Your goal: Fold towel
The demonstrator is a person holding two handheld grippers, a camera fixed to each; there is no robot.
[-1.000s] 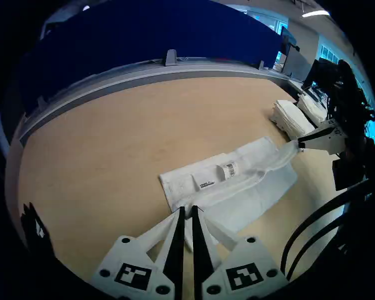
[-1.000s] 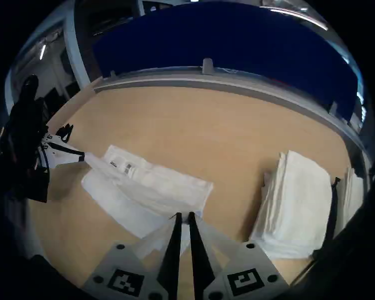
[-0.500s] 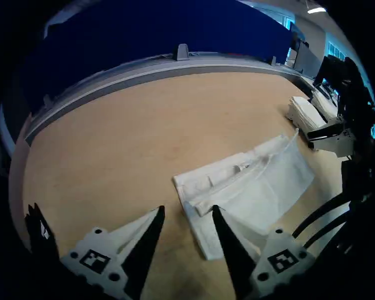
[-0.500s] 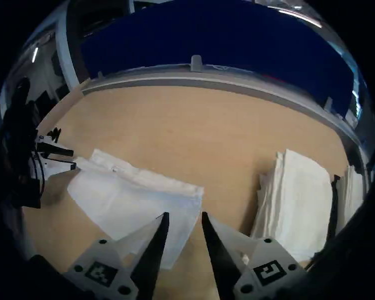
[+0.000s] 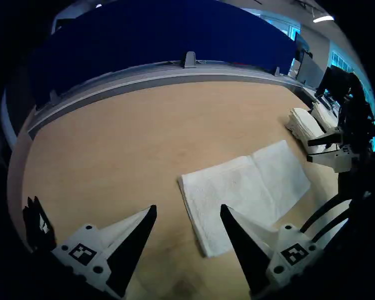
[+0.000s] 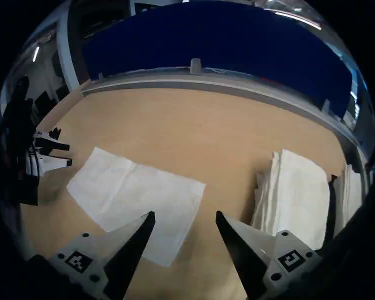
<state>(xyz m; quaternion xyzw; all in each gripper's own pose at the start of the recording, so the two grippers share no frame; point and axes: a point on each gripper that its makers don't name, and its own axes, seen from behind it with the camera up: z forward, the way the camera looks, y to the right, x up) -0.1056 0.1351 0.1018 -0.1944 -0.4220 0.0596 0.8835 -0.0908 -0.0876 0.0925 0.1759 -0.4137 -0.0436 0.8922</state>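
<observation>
Fingers (image 5: 132, 235) of left gripper (image 5: 187, 207) spread apart | right gripper (image 6: 184, 213) fingers apart too | towel (image 5: 245, 192) flat on worktop (image 5: 137, 135) by near edge, between grippers | towel stack (image 6: 292, 200) apart toward right edge

A pale wooden desk (image 5: 127, 145) spreads from near to far. Along its far edge runs a grey rail (image 5: 112, 87) with a small grey bracket (image 5: 190, 59) on it. Behind the rail stands a dark blue partition (image 5: 162, 35). Far right are a dark monitor (image 5: 310, 70), bright windows (image 5: 337, 59) and a lit ceiling light (image 5: 323, 19).
</observation>
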